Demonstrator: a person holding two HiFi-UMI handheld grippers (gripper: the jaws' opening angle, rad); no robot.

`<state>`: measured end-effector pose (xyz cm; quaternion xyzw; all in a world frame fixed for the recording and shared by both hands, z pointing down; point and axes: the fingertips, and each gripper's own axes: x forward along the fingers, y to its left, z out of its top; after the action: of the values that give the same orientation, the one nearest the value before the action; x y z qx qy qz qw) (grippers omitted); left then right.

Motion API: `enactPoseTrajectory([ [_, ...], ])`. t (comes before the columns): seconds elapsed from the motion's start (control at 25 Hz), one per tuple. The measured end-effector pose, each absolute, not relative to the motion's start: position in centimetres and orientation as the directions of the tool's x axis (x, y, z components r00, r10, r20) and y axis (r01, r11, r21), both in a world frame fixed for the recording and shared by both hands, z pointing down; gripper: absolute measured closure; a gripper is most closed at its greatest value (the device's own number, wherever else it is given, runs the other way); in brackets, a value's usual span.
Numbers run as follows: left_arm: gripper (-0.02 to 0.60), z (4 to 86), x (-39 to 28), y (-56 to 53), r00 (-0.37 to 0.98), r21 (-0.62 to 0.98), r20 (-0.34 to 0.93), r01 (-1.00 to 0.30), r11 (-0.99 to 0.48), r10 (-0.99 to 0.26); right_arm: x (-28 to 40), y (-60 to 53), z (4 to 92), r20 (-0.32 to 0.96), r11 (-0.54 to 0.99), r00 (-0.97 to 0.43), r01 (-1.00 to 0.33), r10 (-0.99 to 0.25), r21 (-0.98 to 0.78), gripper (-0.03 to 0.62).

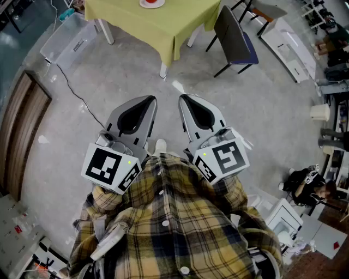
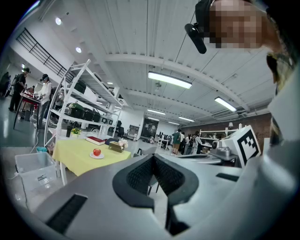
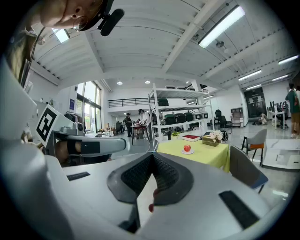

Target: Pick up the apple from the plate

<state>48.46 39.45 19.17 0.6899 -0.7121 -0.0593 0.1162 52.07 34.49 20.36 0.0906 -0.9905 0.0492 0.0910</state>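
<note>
The red apple [image 1: 152, 1] sits on a small white plate [image 1: 142, 4] on the yellow-green clothed table [image 1: 163, 24], far ahead at the top edge of the head view. My left gripper [image 1: 151, 99] and right gripper [image 1: 182, 98] are held side by side close to my chest, pointing at the table over bare floor. Both have their jaws together with nothing between them. The left gripper view shows the apple [image 2: 97, 152] small and distant, left of the shut gripper [image 2: 153, 155]. In the right gripper view the apple [image 3: 187, 148] lies right of the shut gripper [image 3: 152, 154].
A dark chair [image 1: 234, 38] stands right of the table and a clear plastic bin [image 1: 68, 41] left of it, with a cable across the floor. A book [image 3: 191, 138] and a tissue box [image 3: 211, 139] lie on the table. Shelving and several people stand behind.
</note>
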Motion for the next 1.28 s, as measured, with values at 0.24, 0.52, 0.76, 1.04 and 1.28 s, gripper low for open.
enactPoseTrajectory([
  [0.24,0.575,19.3,48.4,39.1,-0.027,0.252,0.082,-0.967,0.047,-0.996,52.3,34.2,20.4,0.187,0.978,-0.967,-0.19,-0.172,-0.085,0.599],
  [0.52,0.575,19.7,48.9,38.8,-0.066,0.252,0.078,-0.964,0.084,-0.995,52.9,33.4,20.8,0.185,0.982,-0.972,-0.167,-0.148,-0.093,0.599],
  [0.76,0.575,20.0,47.5,38.4,-0.106,0.265,0.082,-0.956,0.125,-0.991,51.8,33.0,21.4,0.198,0.985,-0.974,-0.136,-0.113,-0.103,0.597],
  [1.04,0.575,20.4,43.3,37.1,-0.117,0.266,0.085,-0.954,0.136,-0.989,47.3,31.5,21.6,0.198,0.987,-0.976,-0.116,-0.093,-0.109,0.599],
  [1.28,0.575,20.3,36.9,35.3,-0.126,0.265,0.079,-0.954,0.143,-0.989,41.1,30.0,21.6,0.206,0.99,-0.975,-0.103,-0.082,-0.096,0.599],
])
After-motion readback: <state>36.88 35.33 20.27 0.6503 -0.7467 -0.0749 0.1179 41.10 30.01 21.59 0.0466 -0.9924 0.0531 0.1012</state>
